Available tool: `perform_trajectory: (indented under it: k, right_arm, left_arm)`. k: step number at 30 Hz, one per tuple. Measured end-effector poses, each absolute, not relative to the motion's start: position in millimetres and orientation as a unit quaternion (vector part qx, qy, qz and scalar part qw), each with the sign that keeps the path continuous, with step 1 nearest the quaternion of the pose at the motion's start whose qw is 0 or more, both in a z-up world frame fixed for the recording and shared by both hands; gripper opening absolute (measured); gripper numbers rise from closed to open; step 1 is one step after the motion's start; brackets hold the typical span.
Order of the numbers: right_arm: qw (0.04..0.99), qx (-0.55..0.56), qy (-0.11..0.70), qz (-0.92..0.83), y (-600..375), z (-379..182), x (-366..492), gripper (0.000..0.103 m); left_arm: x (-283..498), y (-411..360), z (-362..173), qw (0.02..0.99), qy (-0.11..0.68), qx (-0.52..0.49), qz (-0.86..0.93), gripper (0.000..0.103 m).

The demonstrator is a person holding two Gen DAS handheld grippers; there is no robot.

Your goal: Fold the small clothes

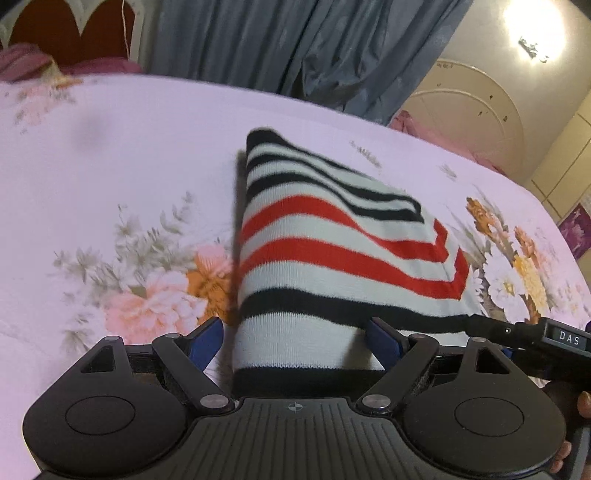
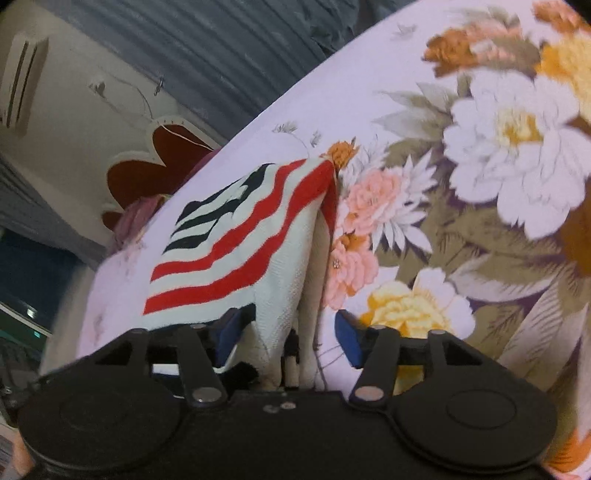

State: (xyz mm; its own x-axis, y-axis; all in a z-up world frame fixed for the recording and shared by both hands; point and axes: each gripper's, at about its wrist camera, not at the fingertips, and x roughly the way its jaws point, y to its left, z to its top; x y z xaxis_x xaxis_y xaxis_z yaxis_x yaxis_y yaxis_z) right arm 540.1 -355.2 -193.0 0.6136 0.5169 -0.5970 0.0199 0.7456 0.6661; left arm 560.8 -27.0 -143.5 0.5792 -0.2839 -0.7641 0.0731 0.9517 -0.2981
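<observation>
A small knit garment (image 1: 325, 236) with white, red and black stripes lies on the floral bedsheet (image 1: 110, 155), partly folded, its near edge draped over my left gripper's body. My left gripper (image 1: 295, 332) is open; its blue pads (image 1: 207, 339) stand wide on either side of the cloth. In the right wrist view the same garment (image 2: 236, 236) hangs in a raised fold between the blue pads (image 2: 349, 341) of my right gripper (image 2: 288, 336), which is open. The other gripper's black tip (image 1: 524, 332) shows at the garment's right edge.
The bedsheet (image 2: 461, 184) has large flower prints. A grey-blue curtain (image 1: 277, 44) hangs behind the bed. Pink cloth (image 1: 22, 62) lies at the far left near a red headboard (image 1: 66, 29). A cream wardrobe (image 1: 480, 110) stands at the right.
</observation>
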Motion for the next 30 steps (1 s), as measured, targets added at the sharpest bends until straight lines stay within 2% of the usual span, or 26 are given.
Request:
perform_trajectory:
  k: [5,14,17,19,25,30]
  right_arm:
    - [0.831,0.33,0.416,0.164,-350,-196,545,0.063]
    - [0.828,0.312,0.432,0.171,-333,-192,561,0.062]
    - [0.842,0.264,0.443,0.158,-320,-185,566,0.052]
    - [0.849,0.234,0.446,0.159,-311,-178,567,0.04]
    - [0.875,0.166,0.432,0.145,-289,-158,557,0.034]
    - [0.897,0.109,0.404,0.146,-266,-133,544,0.032]
  left_arm:
    - [569,-21,-157,0.859,0.474,-0.166,-0.095,0.083]
    - [586,-22,-170,0.847,0.479,-0.208,-0.105,0.083]
    - [589,-25,-166,0.846,0.483,-0.198,-0.109,0.071]
    - [588,-28,-161,0.852,0.479,-0.178,-0.11,0.065]
    - [579,-43,-142,0.878,0.452,-0.112,-0.11,0.053]
    - [568,-40,-117,0.896,0.42,-0.072,-0.122,0.051]
